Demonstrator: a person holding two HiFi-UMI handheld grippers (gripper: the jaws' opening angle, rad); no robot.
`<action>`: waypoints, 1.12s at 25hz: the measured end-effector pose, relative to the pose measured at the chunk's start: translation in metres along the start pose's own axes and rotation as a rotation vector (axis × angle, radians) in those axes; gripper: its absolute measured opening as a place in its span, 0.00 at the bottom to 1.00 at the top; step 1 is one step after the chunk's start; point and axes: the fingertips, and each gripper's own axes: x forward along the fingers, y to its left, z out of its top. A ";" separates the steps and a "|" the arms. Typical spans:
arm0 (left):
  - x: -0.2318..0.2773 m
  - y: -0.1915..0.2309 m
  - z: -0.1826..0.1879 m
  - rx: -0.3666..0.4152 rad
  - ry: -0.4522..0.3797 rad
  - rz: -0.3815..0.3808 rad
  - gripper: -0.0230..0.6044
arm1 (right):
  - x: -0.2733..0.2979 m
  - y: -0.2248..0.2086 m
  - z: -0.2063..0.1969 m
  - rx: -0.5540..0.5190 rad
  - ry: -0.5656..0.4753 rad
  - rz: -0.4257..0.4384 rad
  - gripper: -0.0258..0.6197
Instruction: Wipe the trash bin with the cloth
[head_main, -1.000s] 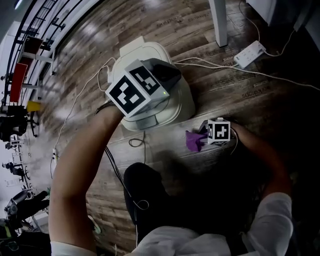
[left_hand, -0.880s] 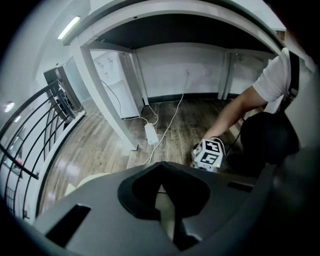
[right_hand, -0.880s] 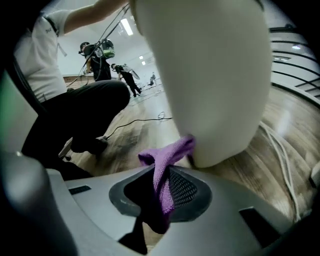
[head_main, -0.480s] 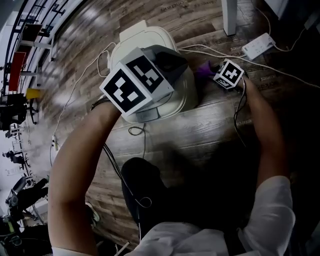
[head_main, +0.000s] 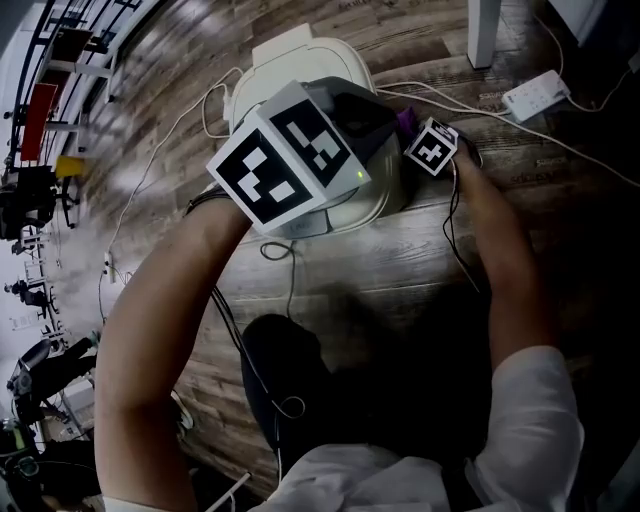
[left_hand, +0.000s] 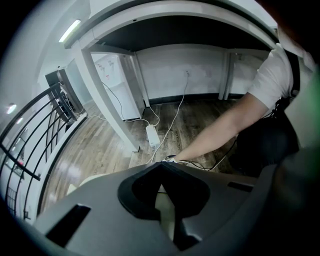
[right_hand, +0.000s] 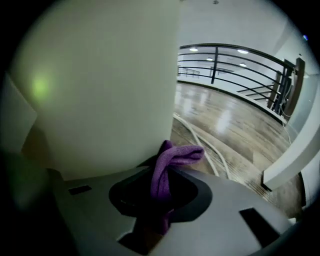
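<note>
Right hand-held gripper (right_hand: 161, 210) clamps the purple cloth (right_hand: 170, 160) beside the trash bin (right_hand: 95, 85)
Bin wall at its 11 o'clock, just beside the cloth; left hand-held gripper (left_hand: 167, 200), jaws closed, over the bin top

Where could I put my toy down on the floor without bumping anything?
The widest bare floor lies on the near side of the trash bin, between the person's arms. Right of the bin is crowded: the right gripper holding the purple cloth, white cables, a power strip and a table leg.
</note>
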 end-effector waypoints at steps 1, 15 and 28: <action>0.000 0.000 0.000 0.001 -0.001 0.001 0.04 | 0.003 0.011 -0.003 -0.026 0.016 0.028 0.17; 0.000 0.000 -0.001 0.004 -0.010 -0.004 0.04 | -0.008 0.083 -0.042 -0.032 0.081 0.266 0.16; 0.000 0.000 -0.002 0.022 -0.017 0.018 0.04 | -0.049 0.168 -0.084 -0.150 0.211 0.443 0.16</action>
